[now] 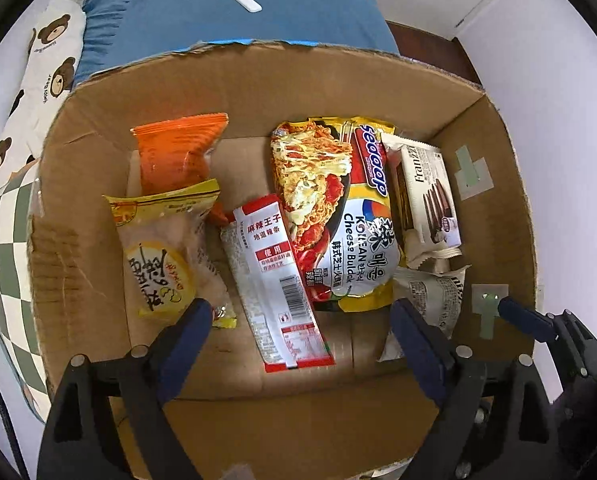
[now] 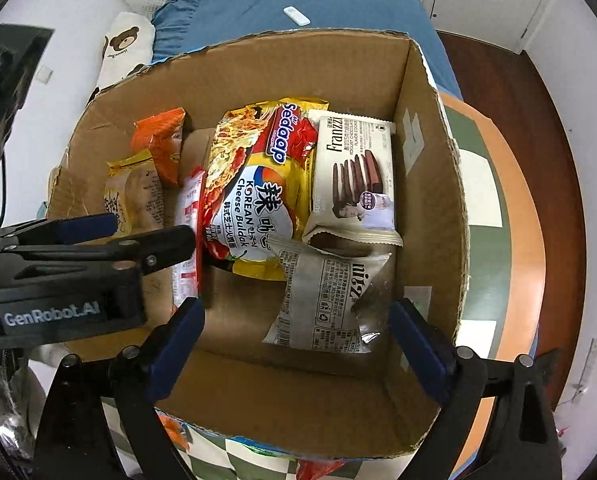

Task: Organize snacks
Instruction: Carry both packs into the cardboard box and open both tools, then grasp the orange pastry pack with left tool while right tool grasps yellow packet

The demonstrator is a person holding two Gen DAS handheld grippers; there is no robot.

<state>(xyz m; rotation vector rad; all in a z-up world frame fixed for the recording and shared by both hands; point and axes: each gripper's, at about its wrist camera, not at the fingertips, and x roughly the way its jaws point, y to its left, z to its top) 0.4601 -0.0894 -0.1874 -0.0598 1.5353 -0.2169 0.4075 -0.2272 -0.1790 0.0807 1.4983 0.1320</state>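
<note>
An open cardboard box [image 1: 258, 92] [image 2: 430, 184] holds several snacks. Inside lie an orange packet [image 1: 178, 152] [image 2: 162, 140], a yellow bun pack [image 1: 158, 260] [image 2: 132, 196], a red-and-white strip pack [image 1: 274, 280] [image 2: 186, 216], a yellow Sedaap noodle pack [image 1: 338, 208] [image 2: 258, 192], a cream Franzzi cookie pack [image 1: 426, 192] [image 2: 354, 176] and a grey-white packet [image 1: 430, 300] [image 2: 326, 300]. My left gripper [image 1: 302, 316] [image 2: 150, 232] is open and empty above the box's near side. My right gripper [image 2: 294, 320] is open and empty over the grey-white packet; one of its fingers [image 1: 526, 316] shows at the box's right wall.
The box stands on a green-and-white checkered cloth [image 1: 6, 256] [image 2: 478, 184] on a round wooden-rimmed table [image 2: 518, 216]. Behind it are a blue cushion [image 1: 226, 20] [image 2: 338, 0] with a small white object [image 1: 246, 1] [image 2: 296, 15], and a bear-print pillow [image 1: 46, 64] [image 2: 122, 48].
</note>
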